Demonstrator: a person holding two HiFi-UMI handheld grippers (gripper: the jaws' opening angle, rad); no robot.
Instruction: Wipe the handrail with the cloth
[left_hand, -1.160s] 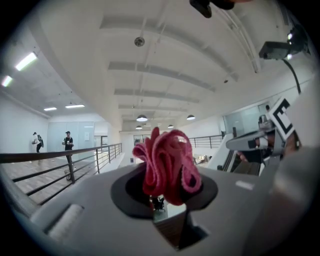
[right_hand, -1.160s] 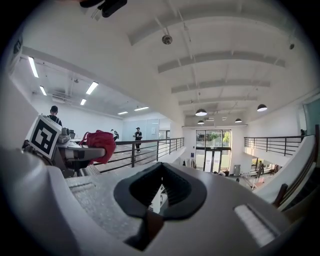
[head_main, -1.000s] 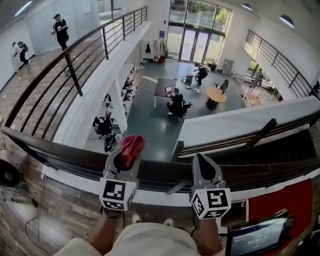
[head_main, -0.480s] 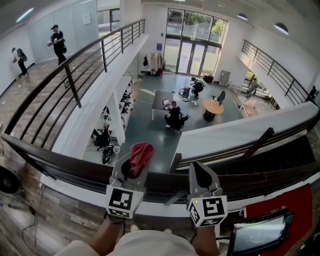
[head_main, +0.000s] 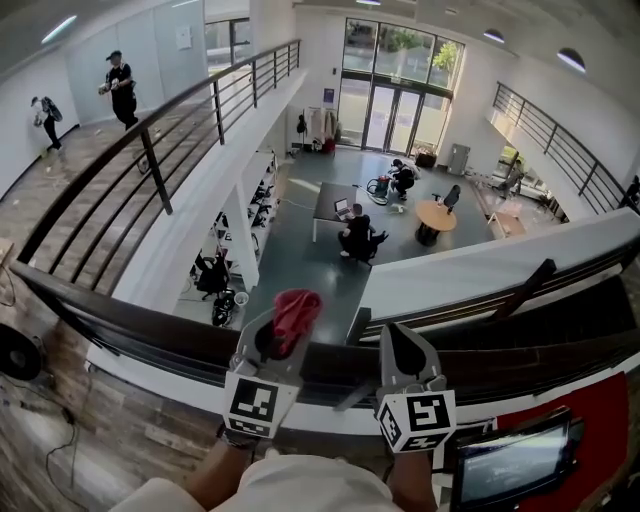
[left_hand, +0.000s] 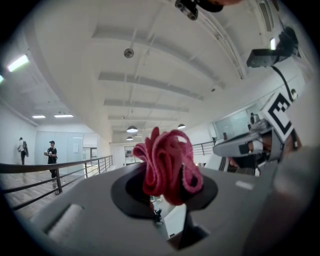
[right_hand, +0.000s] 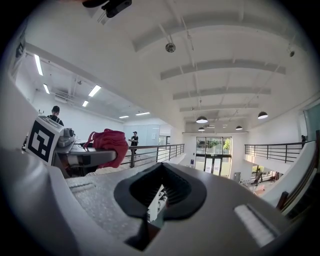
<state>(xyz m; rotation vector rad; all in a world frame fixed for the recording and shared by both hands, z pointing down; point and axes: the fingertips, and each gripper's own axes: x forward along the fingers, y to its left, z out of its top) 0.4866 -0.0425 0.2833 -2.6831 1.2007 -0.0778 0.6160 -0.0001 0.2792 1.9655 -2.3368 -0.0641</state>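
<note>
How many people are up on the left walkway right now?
2. A person in black stands far along the walkway; a second person is to their left, by the white wall. Others may be beyond the frame.

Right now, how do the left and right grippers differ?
The left gripper clamps a bunched red cloth; the right gripper holds nothing. The left gripper's fingers are wedged slightly apart by the cloth; the right gripper's fingers meet bare. Both sit side by side at the dark handrail.

A round table (head_main: 434, 215) stands on the lower floor near a seated person (head_main: 354, 231), glass doors (head_main: 390, 90) beyond.
</note>
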